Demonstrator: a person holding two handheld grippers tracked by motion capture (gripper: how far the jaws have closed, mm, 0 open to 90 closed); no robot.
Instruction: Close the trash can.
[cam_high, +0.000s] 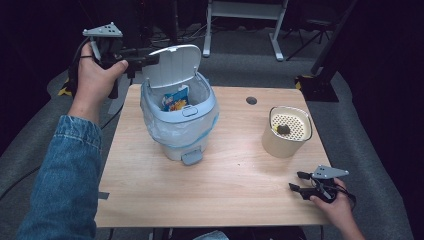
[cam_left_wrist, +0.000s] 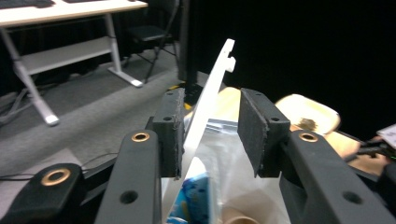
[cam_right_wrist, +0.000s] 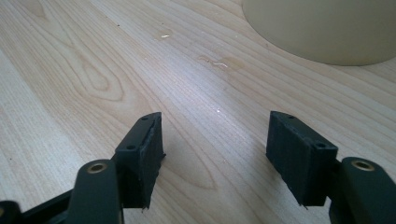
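Left tool (cam_high: 150, 60) at the raised lid (cam_high: 172, 62) of a small bin (cam_high: 177, 130); right tool (cam_high: 296, 181) idle low on the surface (cam_high: 235, 185).

At the far left of the surface, the left tool's jaws straddle the edge of the upright white lid: one pad lies against it, the other stands clear, so nothing is gripped. The bag-lined bin under the lid stands left of centre with a blue packet (cam_high: 175, 100) inside. Further right stands a cream tub (cam_high: 286, 132). At the near right edge, the right tool rests with its jaws parted and empty, pointing across the bare wood.
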